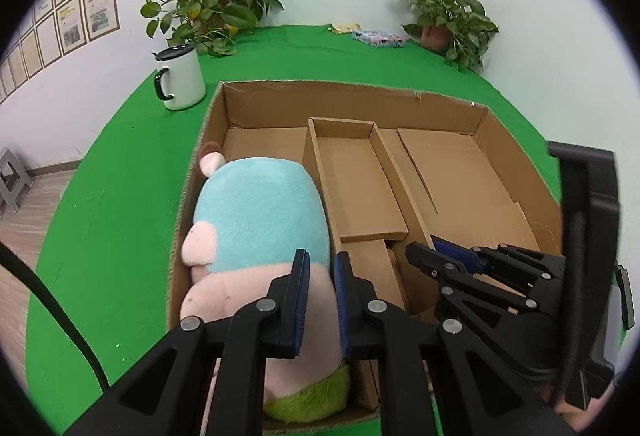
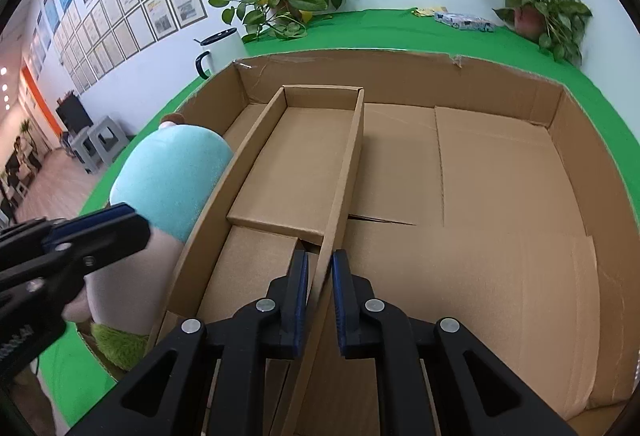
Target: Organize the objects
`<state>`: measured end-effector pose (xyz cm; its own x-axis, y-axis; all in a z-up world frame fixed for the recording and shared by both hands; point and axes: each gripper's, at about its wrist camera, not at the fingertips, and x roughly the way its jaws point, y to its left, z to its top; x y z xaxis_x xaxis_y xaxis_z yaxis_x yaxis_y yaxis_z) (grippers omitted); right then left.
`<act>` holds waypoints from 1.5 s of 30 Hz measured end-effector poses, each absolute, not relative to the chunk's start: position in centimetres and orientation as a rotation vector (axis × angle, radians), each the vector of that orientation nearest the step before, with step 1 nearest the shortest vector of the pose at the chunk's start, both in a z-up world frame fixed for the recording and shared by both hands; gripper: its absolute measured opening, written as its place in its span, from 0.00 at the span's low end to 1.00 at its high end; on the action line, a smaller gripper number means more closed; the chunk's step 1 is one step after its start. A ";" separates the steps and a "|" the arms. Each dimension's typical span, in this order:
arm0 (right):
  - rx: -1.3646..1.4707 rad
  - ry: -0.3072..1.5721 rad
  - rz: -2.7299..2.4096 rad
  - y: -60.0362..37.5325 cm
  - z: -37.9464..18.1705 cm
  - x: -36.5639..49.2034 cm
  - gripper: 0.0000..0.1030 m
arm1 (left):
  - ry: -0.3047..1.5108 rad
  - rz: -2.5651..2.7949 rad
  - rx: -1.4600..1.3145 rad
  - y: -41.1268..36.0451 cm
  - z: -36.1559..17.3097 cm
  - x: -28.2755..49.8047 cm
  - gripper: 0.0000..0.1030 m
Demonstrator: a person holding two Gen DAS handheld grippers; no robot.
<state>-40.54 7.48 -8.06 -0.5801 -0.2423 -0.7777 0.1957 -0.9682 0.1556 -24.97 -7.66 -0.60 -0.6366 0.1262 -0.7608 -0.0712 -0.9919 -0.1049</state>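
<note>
A plush toy (image 1: 260, 211) with a light blue top, pink body and green base lies in the left part of a large open cardboard box (image 1: 320, 91). My left gripper (image 1: 322, 288) is shut on its pink fabric. The right wrist view also shows the toy (image 2: 172, 171), with the left gripper (image 2: 120, 224) against it. A narrow inner cardboard tray (image 2: 296, 163) sits inside the box (image 2: 400, 71). My right gripper (image 2: 320, 276) is shut on the tray's thin right wall. In the left wrist view the right gripper (image 1: 432, 252) reaches in from the right, beside the tray (image 1: 360, 187).
The box stands on a green tablecloth (image 1: 120, 195). A white mug (image 1: 180, 79) with a black lid stands off the box's far left corner. Two potted plants (image 1: 208, 7) (image 1: 448, 15), a tissue pack (image 1: 378, 37) and a yellow packet (image 1: 346, 27) line the far edge. The box's right section holds nothing.
</note>
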 end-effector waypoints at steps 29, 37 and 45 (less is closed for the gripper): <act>0.940 -0.101 -2.941 15.1 -4.3 -16.0 0.94 | -0.064 2.931 -0.762 -4.0 2.7 -11.3 0.76; 0.937 -0.079 -2.918 16.2 -4.2 -13.7 0.94 | -0.167 2.780 -0.804 -3.7 1.6 -10.3 0.76; 0.890 -0.117 -2.755 15.8 -5.7 -10.7 0.94 | -0.268 2.641 -0.906 -4.8 -0.7 -10.0 0.76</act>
<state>-10.69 15.84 -5.68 -0.7843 -0.2544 -0.5659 0.2056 -0.9671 0.1498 -10.00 -4.77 -0.65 -0.7411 0.3705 -0.5599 -0.2506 -0.9263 -0.2813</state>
